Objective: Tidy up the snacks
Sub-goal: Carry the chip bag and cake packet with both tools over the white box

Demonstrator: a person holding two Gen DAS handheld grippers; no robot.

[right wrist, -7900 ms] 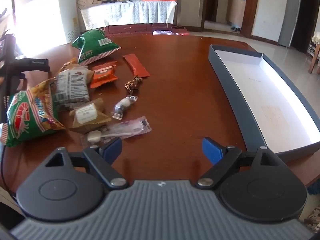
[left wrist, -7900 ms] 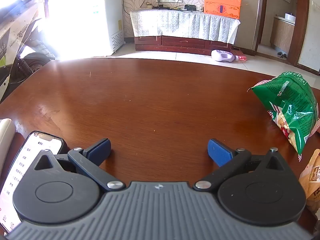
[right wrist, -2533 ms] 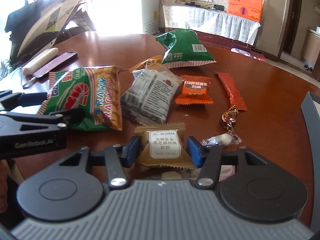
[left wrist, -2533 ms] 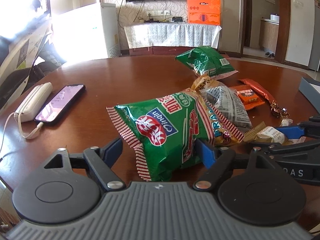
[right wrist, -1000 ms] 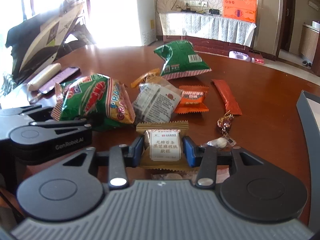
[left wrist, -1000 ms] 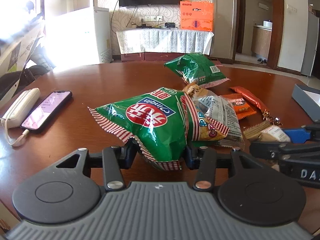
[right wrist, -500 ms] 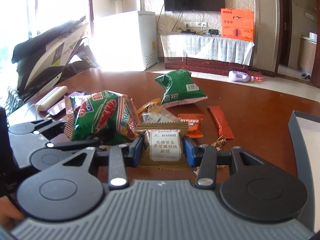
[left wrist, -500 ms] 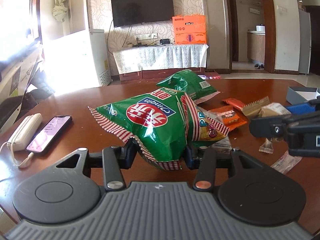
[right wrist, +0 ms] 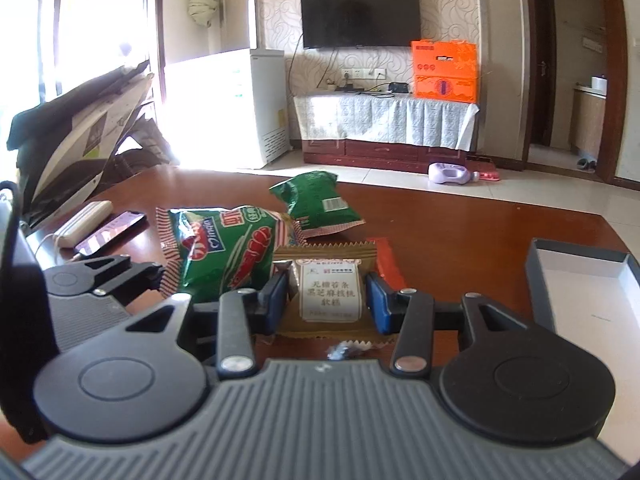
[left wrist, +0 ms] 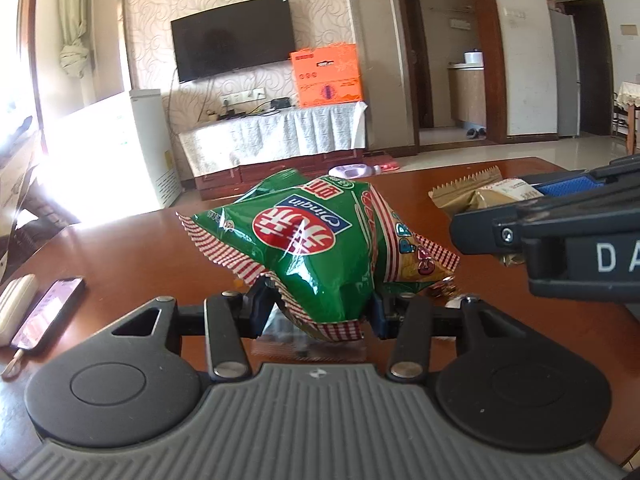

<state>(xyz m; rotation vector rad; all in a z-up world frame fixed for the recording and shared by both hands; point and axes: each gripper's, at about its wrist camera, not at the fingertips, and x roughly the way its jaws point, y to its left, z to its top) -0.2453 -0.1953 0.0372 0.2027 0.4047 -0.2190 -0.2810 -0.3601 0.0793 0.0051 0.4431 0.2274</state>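
The prawn cracker bag hides most snacks on the table.

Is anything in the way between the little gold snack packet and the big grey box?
Nothing visible is. The right tongs hold the small gold snack packet up off the brown wooden table, and the open grey box sits to their right with only bare tabletop between them.

Your green prawn-cracker bag: puffed, red-checked edges, frame centre, clamped aloft. Gold wrapped cake: white label, lower centre, pinched, seemingly off table. Second green bag lies beyond.
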